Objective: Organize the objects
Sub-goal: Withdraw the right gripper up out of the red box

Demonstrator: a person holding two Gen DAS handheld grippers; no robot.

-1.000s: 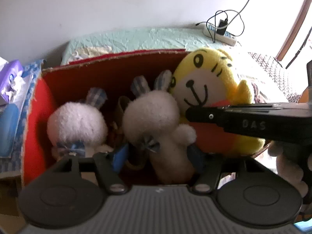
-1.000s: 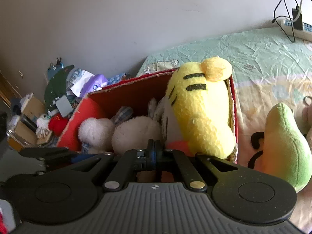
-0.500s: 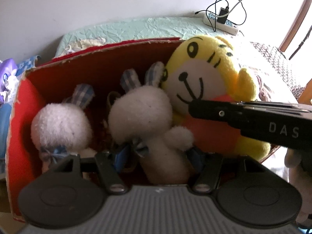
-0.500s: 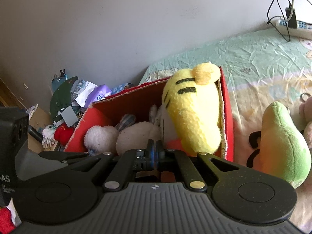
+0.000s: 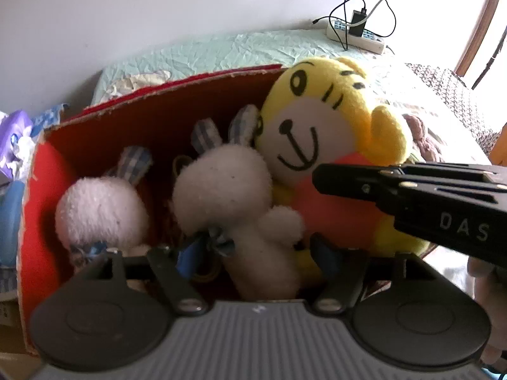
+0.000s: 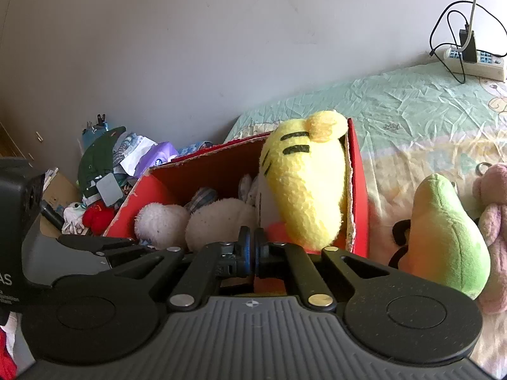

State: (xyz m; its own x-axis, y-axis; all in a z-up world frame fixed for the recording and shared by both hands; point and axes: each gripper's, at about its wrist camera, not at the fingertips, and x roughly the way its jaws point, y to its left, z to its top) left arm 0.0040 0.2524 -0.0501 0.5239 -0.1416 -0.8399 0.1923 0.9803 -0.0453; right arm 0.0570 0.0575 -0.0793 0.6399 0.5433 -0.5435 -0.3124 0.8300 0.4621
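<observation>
Left gripper (image 5: 253, 253), jaws spread wide, straddles the lower body of a white rabbit plush (image 5: 240, 202) standing upright inside the red box (image 5: 38, 221); whether the pads (image 5: 187, 256) already touch it is unclear. The rabbit's long axis runs away from the jaws. Right gripper (image 6: 249, 253), jaws closed on nothing, sits just short of the box; the avocado plush (image 6: 443, 237) lies to its right, nearer this hand.

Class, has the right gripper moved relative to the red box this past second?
Yes. The right gripper has drawn back from the red box, which now looks smaller.
</observation>
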